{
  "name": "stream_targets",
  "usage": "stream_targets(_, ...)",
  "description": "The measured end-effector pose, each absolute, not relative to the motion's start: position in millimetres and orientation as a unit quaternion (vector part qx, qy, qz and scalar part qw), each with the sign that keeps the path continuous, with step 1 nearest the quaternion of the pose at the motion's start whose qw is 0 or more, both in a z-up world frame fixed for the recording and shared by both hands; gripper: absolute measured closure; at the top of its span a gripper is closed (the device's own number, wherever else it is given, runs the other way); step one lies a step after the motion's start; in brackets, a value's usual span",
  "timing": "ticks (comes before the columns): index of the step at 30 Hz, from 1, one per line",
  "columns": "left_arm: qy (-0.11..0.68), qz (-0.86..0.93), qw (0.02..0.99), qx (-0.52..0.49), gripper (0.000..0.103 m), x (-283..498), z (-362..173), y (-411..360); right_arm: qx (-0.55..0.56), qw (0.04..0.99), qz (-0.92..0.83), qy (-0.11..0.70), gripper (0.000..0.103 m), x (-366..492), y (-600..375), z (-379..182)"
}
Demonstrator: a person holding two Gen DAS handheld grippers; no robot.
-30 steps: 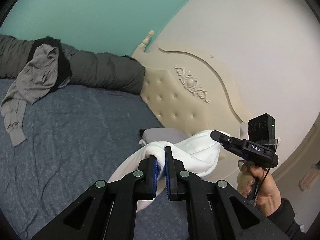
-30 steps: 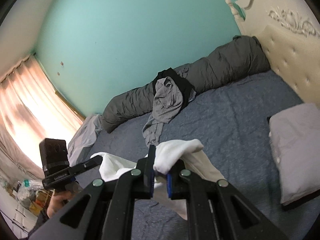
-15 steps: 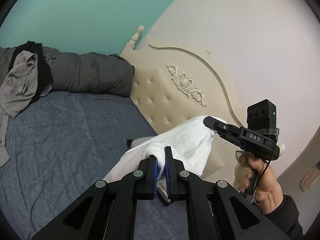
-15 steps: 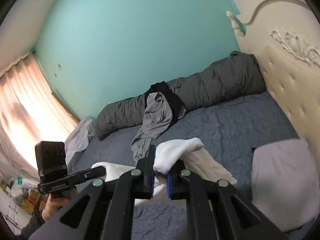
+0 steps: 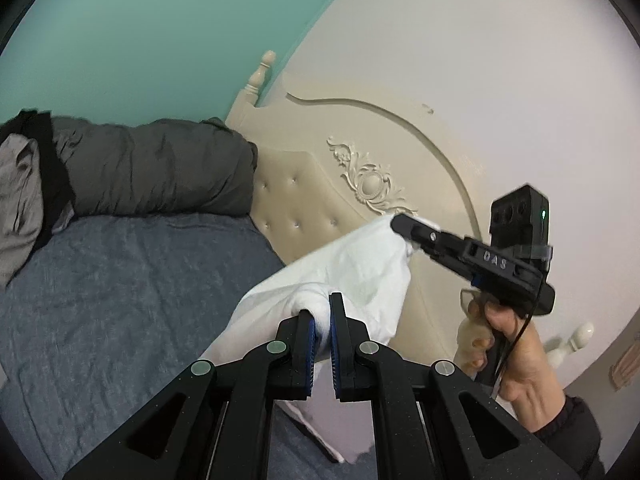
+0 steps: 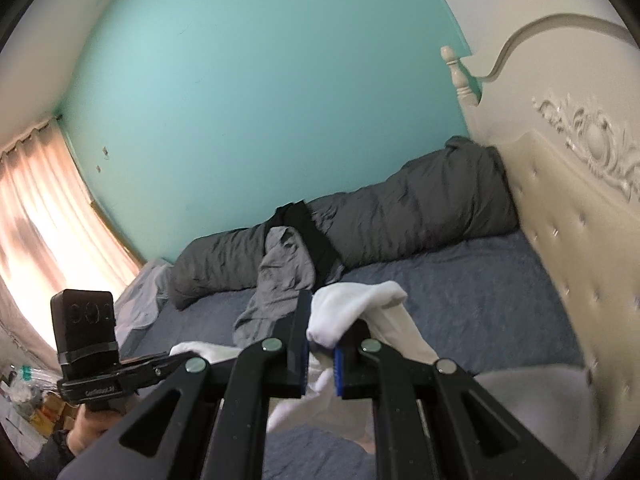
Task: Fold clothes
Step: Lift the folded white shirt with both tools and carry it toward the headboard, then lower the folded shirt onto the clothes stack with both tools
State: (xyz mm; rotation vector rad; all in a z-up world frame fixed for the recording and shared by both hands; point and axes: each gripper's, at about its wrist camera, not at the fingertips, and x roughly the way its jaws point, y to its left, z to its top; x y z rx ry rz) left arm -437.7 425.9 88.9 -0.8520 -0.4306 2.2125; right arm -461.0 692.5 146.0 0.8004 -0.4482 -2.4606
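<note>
Fingers of left gripper (image 5: 322, 312) clamped on white garment (image 5: 356, 264) | fingers of right gripper (image 6: 322, 320) clamped on its other end | garment hangs lifted above bed (image 5: 120, 280), near headboard (image 5: 304, 200)

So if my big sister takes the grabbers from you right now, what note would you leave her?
Left gripper: jaws shut on the white garment.
Right gripper: jaws shut on another part of the same garment, which hangs between the two above the blue bed.
Grey garment and black one lie draped on the rolled duvet, unfolded.
Done: white garment picked up.
Left: lay it flat, fold it, then probably the other clothes.
</note>
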Motion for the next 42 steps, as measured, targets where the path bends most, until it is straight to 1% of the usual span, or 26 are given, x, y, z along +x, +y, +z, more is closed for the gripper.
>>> stream_targets(4,-0.168,0.859,0.359,-0.325,0.097,-466,99,452,0.271,0.243,-0.917,-0.162,0.095,-486,721,156)
stream_targets(6,-0.159,0.861,0.36,-0.321,0.097,-477,103,469,0.263,0.233,-0.925,-0.145,0.095,-497,734,163)
stream_targets(9,-0.145,0.864,0.365,-0.316,0.097,-491,102,500,0.267,0.206,-0.932,-0.13,0.095,-500,762,156)
stream_targets(12,-0.139,0.856,0.374,-0.329,0.097,-501,81,534,0.271,0.178,-0.939,-0.115,0.095,-502,791,148)
stream_targets(16,-0.142,0.835,0.385,-0.365,0.097,-500,31,578,0.295,0.14,-0.937,-0.121,0.095,-485,836,112)
stream_targets(19,-0.135,0.818,0.399,-0.392,0.097,-481,-4,604,0.315,0.125,-0.932,-0.13,0.095,-462,862,80)
stream_targets(23,-0.125,0.811,0.415,-0.394,0.097,-448,-26,614,0.332,0.127,-0.925,-0.133,0.095,-424,879,48)
stream_targets(29,-0.11,0.809,0.422,-0.394,0.097,-411,-32,618,0.352,0.135,-0.915,-0.142,0.095,-377,897,26)
stream_targets(35,-0.08,0.812,0.422,-0.396,0.097,-373,-39,620,0.388,0.144,-0.903,-0.119,0.095,-344,892,21)
stream_targets(42,-0.076,0.801,0.422,-0.419,0.097,-333,-71,627,0.422,0.135,-0.886,-0.138,0.095,-308,904,-23)
